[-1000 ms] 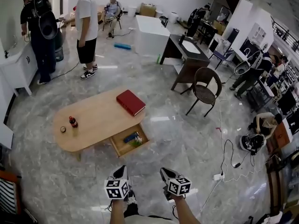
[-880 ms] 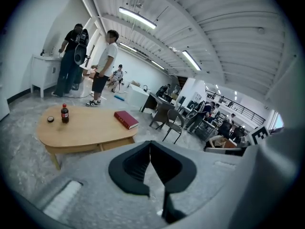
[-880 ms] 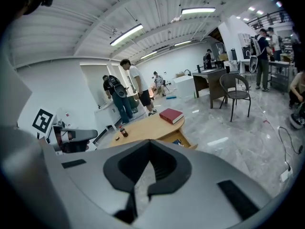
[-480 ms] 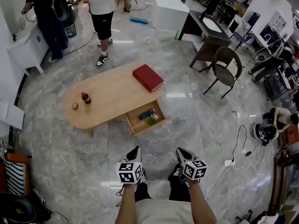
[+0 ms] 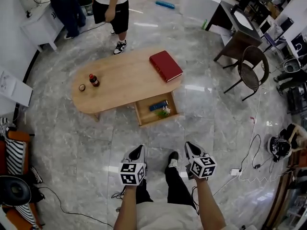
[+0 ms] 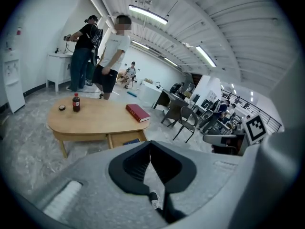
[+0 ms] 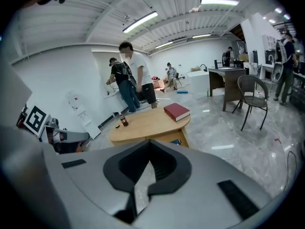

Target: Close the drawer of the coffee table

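Well short of the oval coffee table (image 5: 122, 83), whose drawer (image 5: 145, 115) stands pulled out toward the person, left gripper (image 5: 137, 152) and right gripper (image 5: 190, 149) hang empty, jaws together; likely the approach step, next stepping closer to push the drawer front

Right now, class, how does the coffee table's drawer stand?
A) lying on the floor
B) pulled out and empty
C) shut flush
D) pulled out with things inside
D: the drawer juts out from under the coffee table, holding a blue item and something green.
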Available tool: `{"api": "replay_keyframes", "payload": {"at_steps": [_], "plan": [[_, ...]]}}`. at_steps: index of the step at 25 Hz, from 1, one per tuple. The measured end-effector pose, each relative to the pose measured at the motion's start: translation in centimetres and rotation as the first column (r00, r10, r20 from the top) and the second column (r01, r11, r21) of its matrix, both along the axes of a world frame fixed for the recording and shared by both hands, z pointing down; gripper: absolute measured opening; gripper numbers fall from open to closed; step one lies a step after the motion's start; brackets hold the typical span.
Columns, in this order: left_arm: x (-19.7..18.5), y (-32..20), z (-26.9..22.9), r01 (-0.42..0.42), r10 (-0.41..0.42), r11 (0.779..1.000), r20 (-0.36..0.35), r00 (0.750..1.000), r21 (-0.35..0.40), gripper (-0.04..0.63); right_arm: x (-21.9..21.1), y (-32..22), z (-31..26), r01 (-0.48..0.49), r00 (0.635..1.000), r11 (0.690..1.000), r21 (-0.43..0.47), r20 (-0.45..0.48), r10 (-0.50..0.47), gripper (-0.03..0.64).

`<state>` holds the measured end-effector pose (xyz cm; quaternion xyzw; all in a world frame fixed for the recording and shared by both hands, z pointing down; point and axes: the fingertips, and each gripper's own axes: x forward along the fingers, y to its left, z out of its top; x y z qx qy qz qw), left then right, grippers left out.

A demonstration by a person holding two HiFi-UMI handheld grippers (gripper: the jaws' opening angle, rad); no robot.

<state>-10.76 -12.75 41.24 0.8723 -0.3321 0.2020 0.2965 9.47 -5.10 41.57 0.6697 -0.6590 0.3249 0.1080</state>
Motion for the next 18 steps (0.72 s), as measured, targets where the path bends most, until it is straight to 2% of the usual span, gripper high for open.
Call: {"api": "replay_keyframes", "payload": {"at_steps": [5,9,15,18], "plan": [[3.8,0.3,4.3,0.046,-0.044,0.998,0.051,0.998,-0.032,0.009,5.3,-1.6,4.7,0.059,0.998,0.998,-0.023,0.023,-0.059,0.015],[7.5,0.2,7.3,0.08,-0.079,0.994,0.011,0.997,-0.068,0.009,9.2,-2.6,8.8,0.058,0.996,0.997,-0.046,0.068,-0.054,0.015],[11.3,-1.6,12.7,0.096,-0.092,0.995,0.082,0.992,-0.039,0.009,13.8,-4.8,14.9,0.127,0.99,0.991,-0.052,0.068,-0.123,0.015],[12.5,-1.7,14.6,0.091,-0.087,0.995,0.093,0.992,-0.042,0.009,15.6,-5.2,17.5,0.181,0.983,0.982,-0.051,0.045,-0.179,0.015]]}}
